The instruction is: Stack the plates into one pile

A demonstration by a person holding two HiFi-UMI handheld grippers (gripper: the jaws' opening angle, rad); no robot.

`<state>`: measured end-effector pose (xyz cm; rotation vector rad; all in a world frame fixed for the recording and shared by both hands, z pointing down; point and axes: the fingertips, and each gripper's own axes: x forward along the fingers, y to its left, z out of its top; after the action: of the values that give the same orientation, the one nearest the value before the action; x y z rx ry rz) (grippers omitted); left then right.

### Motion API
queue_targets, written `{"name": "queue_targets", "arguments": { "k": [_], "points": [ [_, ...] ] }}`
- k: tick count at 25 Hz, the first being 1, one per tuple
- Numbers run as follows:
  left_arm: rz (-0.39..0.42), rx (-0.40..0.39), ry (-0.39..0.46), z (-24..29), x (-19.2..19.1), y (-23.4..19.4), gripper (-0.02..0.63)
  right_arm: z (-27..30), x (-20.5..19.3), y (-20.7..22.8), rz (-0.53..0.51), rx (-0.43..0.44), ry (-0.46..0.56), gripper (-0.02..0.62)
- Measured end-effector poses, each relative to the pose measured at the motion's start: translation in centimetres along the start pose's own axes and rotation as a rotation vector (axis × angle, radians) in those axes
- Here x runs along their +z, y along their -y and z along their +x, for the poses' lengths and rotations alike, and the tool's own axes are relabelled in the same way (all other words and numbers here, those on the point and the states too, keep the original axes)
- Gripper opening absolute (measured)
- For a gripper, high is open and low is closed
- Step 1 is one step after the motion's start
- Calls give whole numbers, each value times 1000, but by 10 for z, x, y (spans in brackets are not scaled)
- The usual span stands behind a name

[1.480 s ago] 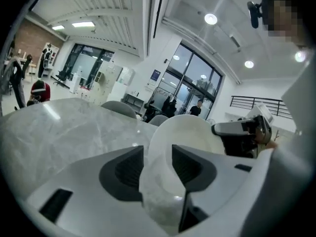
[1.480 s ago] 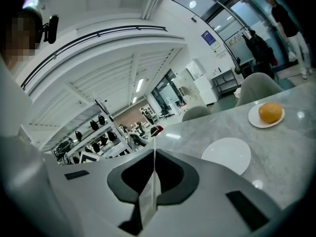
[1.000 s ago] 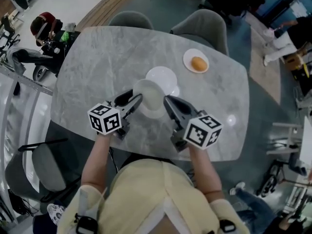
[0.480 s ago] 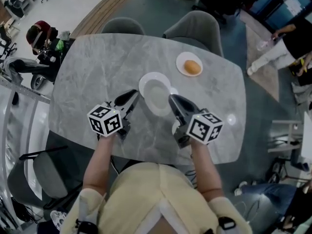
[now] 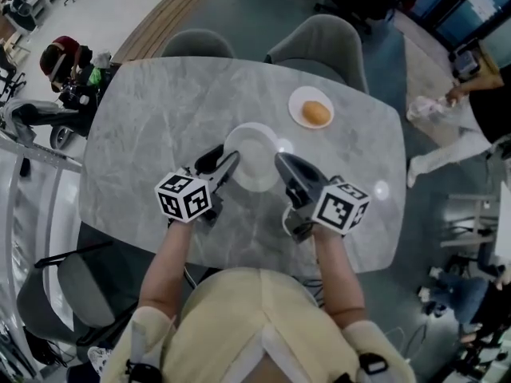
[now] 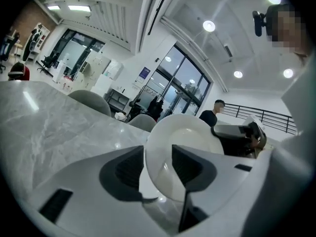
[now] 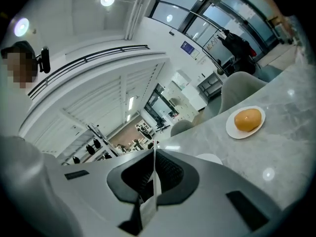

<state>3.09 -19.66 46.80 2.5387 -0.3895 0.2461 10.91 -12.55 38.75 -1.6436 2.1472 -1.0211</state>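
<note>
A white plate (image 5: 254,162) sits in the middle of the grey marble table (image 5: 152,126), and both grippers are at its rim. My right gripper (image 5: 279,159) is shut on its right rim; in the right gripper view (image 7: 154,149) that rim shows as a thin white edge (image 7: 152,194) between the jaws. My left gripper (image 5: 226,154) is at the left rim with its jaws opening. The plate (image 6: 185,132) stands tilted between them (image 6: 158,152), unpinched. A second white plate (image 5: 285,146) peeks out from under it (image 7: 210,158).
A small white plate with an orange bun (image 5: 314,112) lies farther back on the right (image 7: 245,122). Two grey chairs (image 5: 323,34) stand at the table's far side, another chair (image 5: 56,286) at the near left. A person (image 5: 479,110) is off to the right.
The near plate has moved away from me onto the second plate, which is now almost covered. My left gripper drew back from the rim, then came back round it.
</note>
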Motion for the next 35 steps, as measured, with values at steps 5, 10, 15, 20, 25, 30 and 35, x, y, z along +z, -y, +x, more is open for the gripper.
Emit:
{"name": "queue_targets", "arguments": {
  "k": [5,10,15,20,25,30,35],
  "points": [
    [-39,-19,3,4,3,-9,129,5,5,14,7,-19,-2,14],
    [-47,-23,-18,8,2,-18,84,11,4,32,15,-57,-15,14],
    [-73,4,-71,16,-6,-30,75,21,-3,63,21,-124,-43,14],
    [-42,40,-130,31,-8,-40,66,33,-12,95,56,-172,-88,14],
    [-30,129,-229,43,-23,-58,66,46,-24,123,37,-232,-163,15],
    [38,217,-326,50,-35,-68,66,57,-42,143,35,-266,-240,15],
    [54,239,-381,54,-41,-72,66,61,-53,157,37,-307,-283,15]
  ]
}}
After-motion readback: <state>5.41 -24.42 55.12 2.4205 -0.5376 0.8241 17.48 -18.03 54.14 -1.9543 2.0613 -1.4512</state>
